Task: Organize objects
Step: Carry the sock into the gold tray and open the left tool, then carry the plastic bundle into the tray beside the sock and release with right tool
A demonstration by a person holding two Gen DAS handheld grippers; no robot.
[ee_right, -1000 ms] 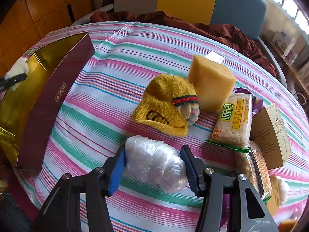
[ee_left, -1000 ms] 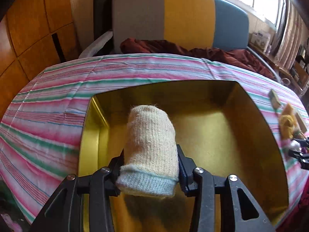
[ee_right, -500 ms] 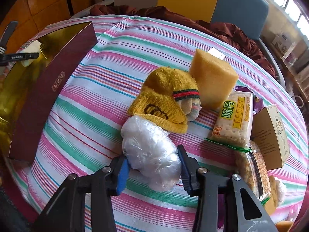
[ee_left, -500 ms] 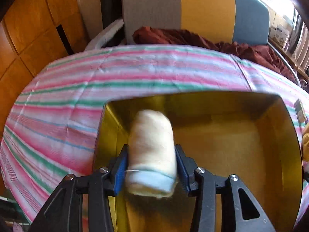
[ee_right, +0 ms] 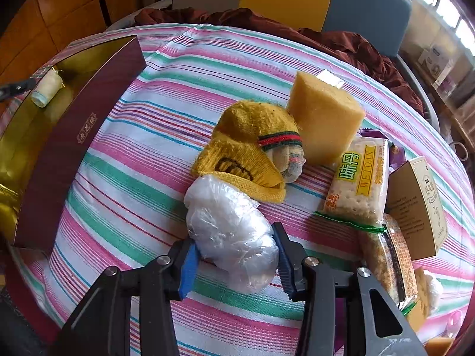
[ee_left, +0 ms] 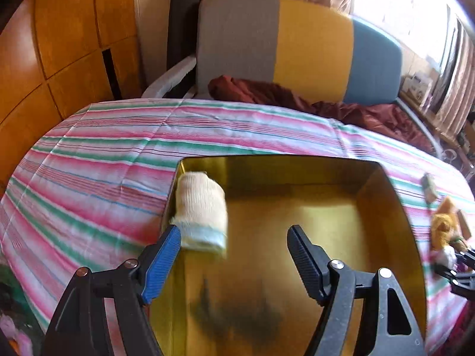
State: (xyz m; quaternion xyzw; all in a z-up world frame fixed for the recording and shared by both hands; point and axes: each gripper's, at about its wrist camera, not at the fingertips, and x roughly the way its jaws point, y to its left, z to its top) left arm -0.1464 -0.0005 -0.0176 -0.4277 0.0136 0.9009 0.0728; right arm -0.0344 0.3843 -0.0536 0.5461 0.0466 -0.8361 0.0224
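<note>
The left claw [ee_left: 233, 252] is opening, jaws spread wide with nothing pressed between them, above the gold-lined rectangular gift box [ee_left: 383, 184]. The rolled cream knit sock with a pale blue cuff [ee_left: 202, 210] lies inside the box against its left wall, left of frame centre, just off the blue pad. The right claw [ee_right: 236, 262], jaws narrow, grips a crumpled clear plastic bundle [ee_right: 228, 228] on the striped pink, green and white tabletop cloth [ee_right: 142, 178], low in the frame. Touching the bundle above it is a mustard-yellow knitted hat [ee_right: 246, 145], with a yellow sponge block [ee_right: 323, 118] at upper right.
</note>
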